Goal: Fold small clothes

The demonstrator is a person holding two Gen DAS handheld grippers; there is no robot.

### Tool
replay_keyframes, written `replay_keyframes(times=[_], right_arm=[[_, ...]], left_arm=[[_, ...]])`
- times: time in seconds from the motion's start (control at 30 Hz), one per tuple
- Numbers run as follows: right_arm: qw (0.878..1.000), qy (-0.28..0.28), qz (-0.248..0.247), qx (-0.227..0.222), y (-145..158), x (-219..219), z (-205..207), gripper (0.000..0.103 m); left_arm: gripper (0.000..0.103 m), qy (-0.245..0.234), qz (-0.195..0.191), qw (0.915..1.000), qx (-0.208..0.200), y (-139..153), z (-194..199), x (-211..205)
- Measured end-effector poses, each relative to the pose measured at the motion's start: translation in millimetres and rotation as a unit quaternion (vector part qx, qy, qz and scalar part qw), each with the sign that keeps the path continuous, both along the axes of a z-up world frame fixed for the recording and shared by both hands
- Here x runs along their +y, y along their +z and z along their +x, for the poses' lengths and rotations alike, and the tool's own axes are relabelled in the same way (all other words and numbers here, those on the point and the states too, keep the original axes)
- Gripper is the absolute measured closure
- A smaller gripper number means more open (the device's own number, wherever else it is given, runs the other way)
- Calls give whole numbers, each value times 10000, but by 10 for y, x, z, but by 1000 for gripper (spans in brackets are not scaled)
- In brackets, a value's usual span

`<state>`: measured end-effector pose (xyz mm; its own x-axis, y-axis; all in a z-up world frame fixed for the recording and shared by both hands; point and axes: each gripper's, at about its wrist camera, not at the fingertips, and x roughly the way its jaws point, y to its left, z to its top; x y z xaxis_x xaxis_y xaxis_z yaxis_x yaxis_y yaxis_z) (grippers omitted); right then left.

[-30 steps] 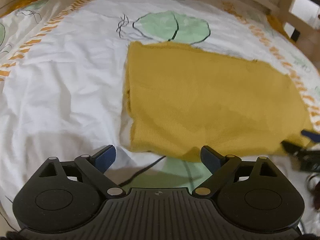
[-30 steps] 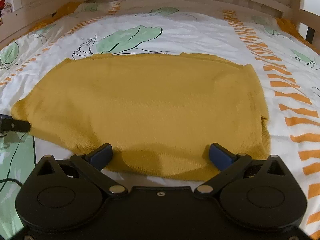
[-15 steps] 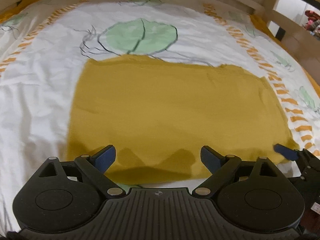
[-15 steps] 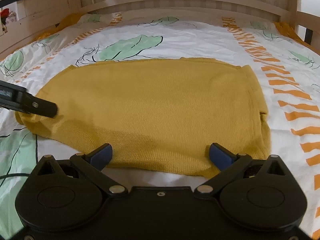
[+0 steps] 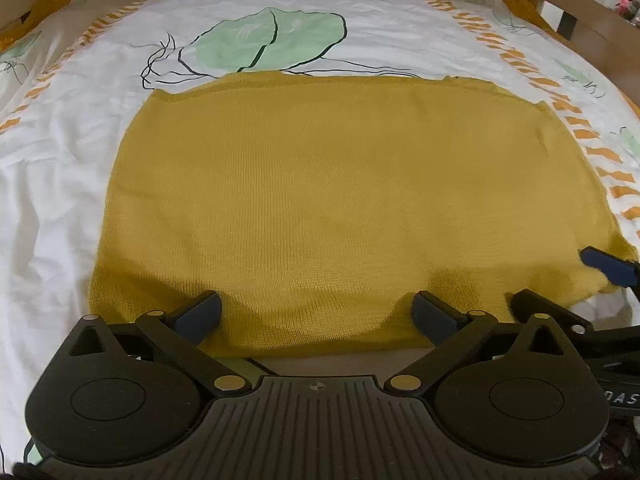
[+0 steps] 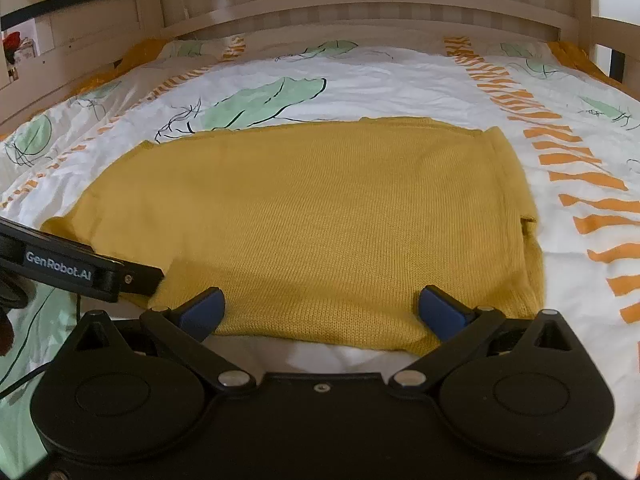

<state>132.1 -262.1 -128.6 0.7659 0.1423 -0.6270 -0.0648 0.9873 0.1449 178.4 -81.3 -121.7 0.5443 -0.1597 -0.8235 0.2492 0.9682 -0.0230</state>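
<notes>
A mustard-yellow knitted garment (image 5: pixel 340 208) lies flat on the bed as a broad folded rectangle, also filling the right wrist view (image 6: pixel 320 220). My left gripper (image 5: pixel 316 310) hovers over its near edge, left of the middle; its jaws are opening wide, and only the flat cloth below shows between the pads. My right gripper (image 6: pixel 322 306) stands open over the near edge further right, gripping nothing. One blue-tipped finger of the right gripper (image 5: pixel 608 266) shows at the garment's right corner. The left gripper's black finger (image 6: pixel 80 270) reaches in over the garment's near left corner.
The bed cover (image 5: pixel 60 184) is white with green leaf prints and orange stripes. A wooden slatted bed frame (image 6: pixel 360 4) closes off the far end, and a wooden side rail (image 5: pixel 592 36) runs along the right. A thin black cable (image 6: pixel 24 380) lies at the near left.
The left gripper has swung right, from the garment's left corner to over its near edge beside the right gripper. Its finger now reaches into the right wrist view. The right gripper has barely moved.
</notes>
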Motion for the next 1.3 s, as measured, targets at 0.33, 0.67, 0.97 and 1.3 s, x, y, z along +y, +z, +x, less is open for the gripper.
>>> replay_keyframes(times=[0.33, 0.67, 0.97, 1.3], right_arm=[[9999, 11, 70, -84, -20, -22, -14, 0], [9994, 73, 328, -69, 1, -99, -15, 0], [9798, -460, 1935, -229, 394, -835, -129, 0], [9555, -892, 2784, 406, 38, -1610, 205, 0]], left_arm=[[0, 33, 95, 9999, -104, -23, -18, -54], [0, 1, 112, 9999, -81, -39, 6, -47], [0, 17, 147, 9998, -154, -49, -20, -66], [0, 54, 163, 9996, -203, -47, -33, -76]])
